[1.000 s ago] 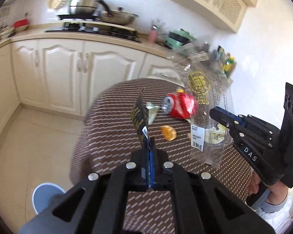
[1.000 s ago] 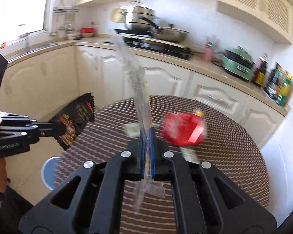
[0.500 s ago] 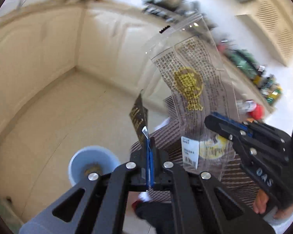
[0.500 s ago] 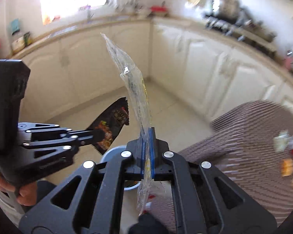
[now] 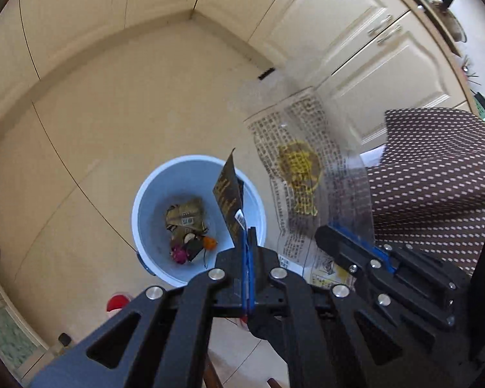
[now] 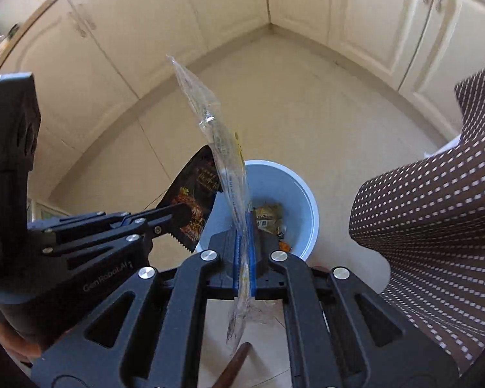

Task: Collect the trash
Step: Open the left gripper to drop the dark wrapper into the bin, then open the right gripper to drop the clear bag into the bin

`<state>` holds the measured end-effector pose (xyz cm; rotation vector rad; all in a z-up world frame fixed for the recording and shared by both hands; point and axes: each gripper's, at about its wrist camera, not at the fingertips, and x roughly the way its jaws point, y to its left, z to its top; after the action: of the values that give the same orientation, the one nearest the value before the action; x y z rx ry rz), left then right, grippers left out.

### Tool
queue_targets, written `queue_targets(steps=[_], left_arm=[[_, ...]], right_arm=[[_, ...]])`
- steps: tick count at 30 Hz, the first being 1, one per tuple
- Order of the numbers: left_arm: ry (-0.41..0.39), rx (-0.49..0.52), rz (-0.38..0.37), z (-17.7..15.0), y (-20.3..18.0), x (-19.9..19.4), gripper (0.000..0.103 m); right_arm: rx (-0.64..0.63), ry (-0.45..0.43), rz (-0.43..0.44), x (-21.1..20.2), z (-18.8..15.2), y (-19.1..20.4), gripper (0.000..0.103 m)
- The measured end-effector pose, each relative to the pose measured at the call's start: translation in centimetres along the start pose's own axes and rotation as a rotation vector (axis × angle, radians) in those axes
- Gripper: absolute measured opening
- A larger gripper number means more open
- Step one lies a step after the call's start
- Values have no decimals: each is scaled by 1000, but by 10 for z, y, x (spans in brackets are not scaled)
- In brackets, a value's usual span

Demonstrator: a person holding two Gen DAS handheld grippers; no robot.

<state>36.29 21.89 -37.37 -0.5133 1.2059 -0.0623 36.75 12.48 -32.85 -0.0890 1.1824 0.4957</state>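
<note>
In the left wrist view our left gripper (image 5: 247, 236) has its jaws pressed together on the lower edge of a black wrapper (image 5: 228, 199), which stands up edge-on over the near rim of the bin (image 5: 139, 194). The bin is a pale blue round pail on a cream tiled floor, with crumpled scraps already at its bottom. To the right, our right gripper (image 5: 331, 231) pinches a clear bag (image 5: 299, 174), a wide see-through film printed with dense text and a yellow emblem. It hangs beside the bin, not over it. A brown dotted cloth (image 5: 436, 174) drapes further right.

In the right wrist view the right gripper (image 6: 245, 226) has its blue pads clamped on the clear bag (image 6: 220, 135), seen edge-on as a thin, creased strip rising above the bin (image 6: 302, 190). The left gripper (image 6: 181, 210) reaches in from the left with the black wrapper (image 6: 194, 194), glossy with a serrated edge.

We judge both pieces feather-light, limp and slick. They should flutter rather than drop straight and may cling to the pads. An edge pinch near a seam, as now, suits them best.
</note>
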Motion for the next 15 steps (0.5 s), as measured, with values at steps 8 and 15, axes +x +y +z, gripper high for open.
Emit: queue_targets(steps=[8, 15], left_arm=[[-1, -21, -26, 14, 6, 37, 14], [0, -33, 60, 14, 19, 40, 49]], right_arm=[[70, 46, -2, 50, 6, -21, 5], [103, 63, 5, 69, 8, -25, 5]])
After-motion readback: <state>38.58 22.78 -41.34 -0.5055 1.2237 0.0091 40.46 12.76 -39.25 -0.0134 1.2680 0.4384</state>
